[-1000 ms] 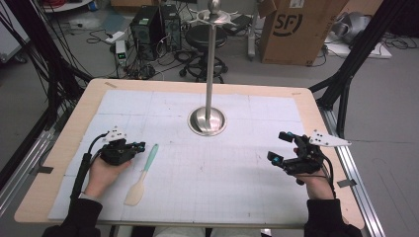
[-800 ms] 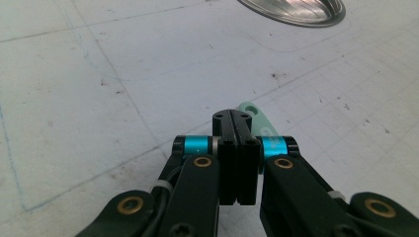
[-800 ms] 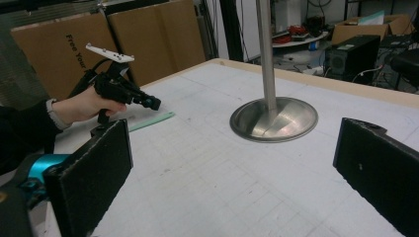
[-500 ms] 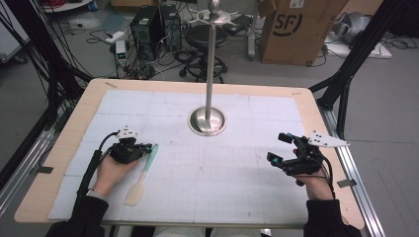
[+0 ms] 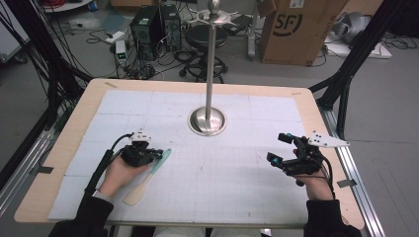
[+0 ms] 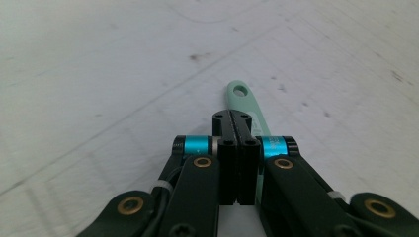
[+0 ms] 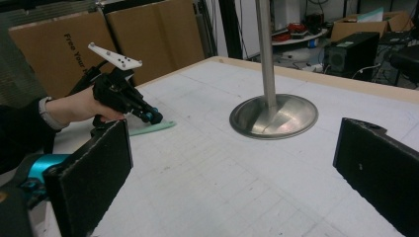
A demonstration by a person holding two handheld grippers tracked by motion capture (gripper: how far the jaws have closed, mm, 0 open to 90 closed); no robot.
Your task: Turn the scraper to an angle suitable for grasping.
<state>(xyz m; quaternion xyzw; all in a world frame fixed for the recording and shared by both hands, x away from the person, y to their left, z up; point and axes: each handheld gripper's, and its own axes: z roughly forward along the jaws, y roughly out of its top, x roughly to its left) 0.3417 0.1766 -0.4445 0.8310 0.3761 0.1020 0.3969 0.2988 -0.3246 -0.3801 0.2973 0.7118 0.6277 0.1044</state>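
Observation:
A spatula (image 5: 148, 175) with a mint-green handle and a pale blade lies on the white gridded mat, left of centre. My left gripper (image 5: 159, 154) is shut, its tips resting just over the handle. In the left gripper view the jaws (image 6: 231, 118) are pressed together with nothing between them, and the handle's end with its hanging hole (image 6: 244, 96) pokes out beyond them. My right gripper (image 5: 277, 148) stands open at the right of the mat with nothing in it. The right gripper view shows its wide-apart jaws (image 7: 234, 143), the left gripper (image 7: 153, 117) and the spatula (image 7: 158, 127).
A steel stand with a round base (image 5: 207, 121) and a tall pole (image 5: 211, 64) rises from the middle back of the table. Beyond the far edge are a cardboard box (image 5: 296, 29), a computer tower (image 5: 148, 24) and a stool (image 5: 202, 37).
My left hand has slid right across the mat, and its shut tips now sit over the spatula handle. The right hand has stayed put.

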